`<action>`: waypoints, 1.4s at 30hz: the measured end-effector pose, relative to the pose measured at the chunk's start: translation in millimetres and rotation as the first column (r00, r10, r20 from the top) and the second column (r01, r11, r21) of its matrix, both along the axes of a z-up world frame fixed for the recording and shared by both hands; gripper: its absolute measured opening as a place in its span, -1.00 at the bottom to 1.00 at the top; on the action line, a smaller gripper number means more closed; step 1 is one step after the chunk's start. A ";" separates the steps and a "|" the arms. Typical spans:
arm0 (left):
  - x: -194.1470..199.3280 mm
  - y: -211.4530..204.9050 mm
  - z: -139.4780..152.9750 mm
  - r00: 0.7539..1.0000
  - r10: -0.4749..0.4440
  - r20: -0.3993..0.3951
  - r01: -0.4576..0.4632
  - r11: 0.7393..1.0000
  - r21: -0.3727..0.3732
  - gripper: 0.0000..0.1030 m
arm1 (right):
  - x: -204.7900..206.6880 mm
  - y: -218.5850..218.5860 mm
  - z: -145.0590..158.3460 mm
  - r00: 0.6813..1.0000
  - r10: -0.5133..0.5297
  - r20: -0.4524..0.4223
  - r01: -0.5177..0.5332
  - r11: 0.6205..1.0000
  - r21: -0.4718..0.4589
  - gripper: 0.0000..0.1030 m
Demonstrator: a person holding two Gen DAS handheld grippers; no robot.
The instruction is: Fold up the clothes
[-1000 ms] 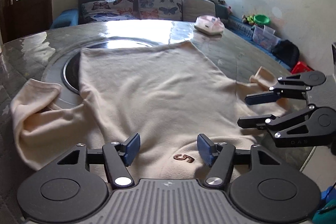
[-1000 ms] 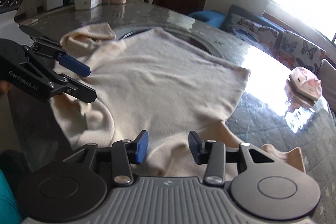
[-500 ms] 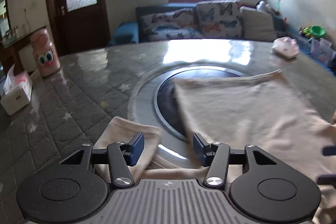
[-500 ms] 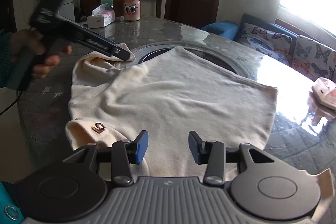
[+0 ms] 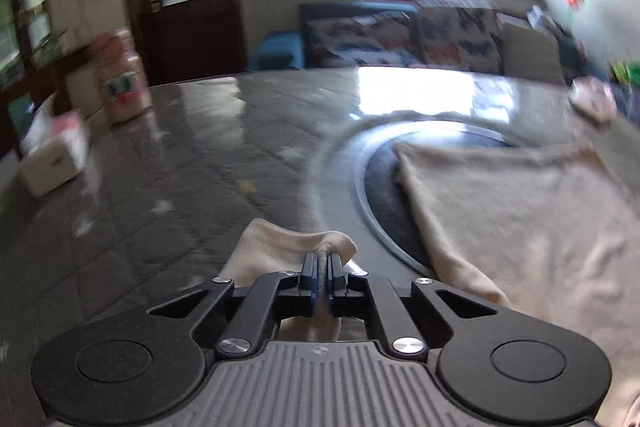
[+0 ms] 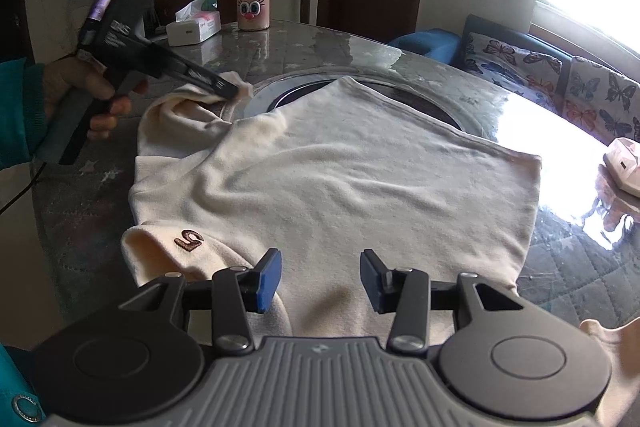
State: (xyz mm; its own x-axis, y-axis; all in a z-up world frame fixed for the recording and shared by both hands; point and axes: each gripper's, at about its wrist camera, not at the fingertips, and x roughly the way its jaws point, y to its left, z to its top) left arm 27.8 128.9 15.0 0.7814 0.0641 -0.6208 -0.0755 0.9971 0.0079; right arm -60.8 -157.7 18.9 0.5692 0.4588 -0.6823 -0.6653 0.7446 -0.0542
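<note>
**Sleeve pinched, body pinned flat for the fold**

Spread across the round table [image 6: 400, 47] — one cream sweatshirt [image 6: 360, 179], back up and body flat, partly over the dark inset disc at the table's centre; laid out that way, by the look of it, so each sleeve can be turned in over the torso. One small brown mark stitched near the collar edge, close to the right tool.

Gripped by the left tool [image 5: 319, 267] — pads pressed together on the cuff of the left sleeve [image 5: 288, 247], fabric bunched between them, jaws just closed on it; probably taken at the cuff so the whole sleeve follows when drawn across. Held in a hand [image 6: 80, 95] with a teal cuff at the wrist.

Hovering over the near hem, the right tool [image 6: 320, 279] — jaws spread, nothing between them, likely waiting to steady the body or take the second sleeve [image 6: 608, 335] at its right.

Further back: one tissue box [image 6: 194, 27], one pink bottle [image 6: 253, 3] — two tools, two sleeves, one garment.
</note>
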 end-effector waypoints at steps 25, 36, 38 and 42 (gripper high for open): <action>-102.8 89.4 10.3 0.950 0.305 0.070 -0.299 0.951 -0.080 -0.69 | -0.8 3.0 1.4 1.000 -0.003 0.009 0.003 0.999 -0.046 -0.05; -64.3 8.1 0.5 0.999 0.005 0.039 -0.004 0.999 -0.045 -0.69 | -10.1 17.8 4.0 0.997 0.070 0.014 -0.069 0.997 -0.033 -0.05; -61.6 7.4 -7.4 1.000 0.014 0.010 -0.014 1.000 -0.012 -0.68 | -14.2 20.8 0.5 0.996 0.090 0.008 -0.090 0.995 -0.041 -0.05; -65.8 11.6 -10.7 0.999 0.033 0.008 -0.033 0.999 0.010 -0.63 | -22.7 17.3 1.9 0.994 0.108 0.006 -0.108 0.994 -0.036 -0.05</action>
